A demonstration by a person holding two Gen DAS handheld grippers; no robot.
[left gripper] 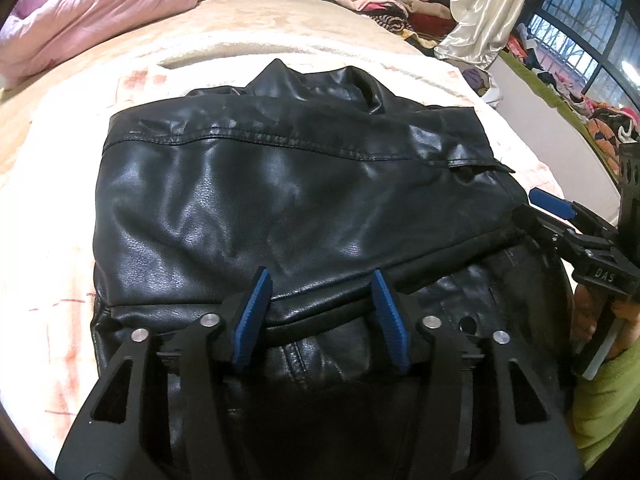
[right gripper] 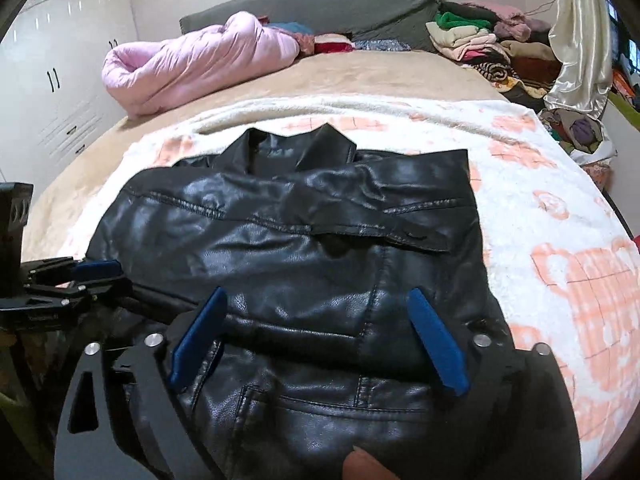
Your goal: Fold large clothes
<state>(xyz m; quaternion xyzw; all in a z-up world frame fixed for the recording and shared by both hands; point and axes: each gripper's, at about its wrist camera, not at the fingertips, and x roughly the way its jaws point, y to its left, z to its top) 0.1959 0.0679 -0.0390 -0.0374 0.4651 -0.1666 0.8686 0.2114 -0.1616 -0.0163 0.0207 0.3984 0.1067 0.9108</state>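
A black leather jacket point(left gripper: 280, 184) lies on a white & pink blanket point(right gripper: 560, 240) spread over the bed point(right gripper: 360, 72), collar twd the headboard, lower part folded up over the body so a thick fold edge runs across near both tools. Sleeve w/ a cuff lies across the chest area.

Left gripper point(left gripper: 320, 312) sits low over the near fold edge, blue pads spread apart, leather betw. them but nothing pinched – released. Right gripper point(right gripper: 320, 344) same story: pads wide, hovering over the near hem by a pocket seam, not clamped on anything. The two tools are side by side at the jacket's near edge; each shows up at the rim of the other's view.

Further back: a rolled pink quilt point(right gripper: 192, 64) near the grey headboard point(right gripper: 320, 4), a heap of folded clothes point(right gripper: 472, 40) on the far right corner, a cream satin curtain point(right gripper: 576, 40) beside it, white wardrobe point(right gripper: 60, 72) on the left.
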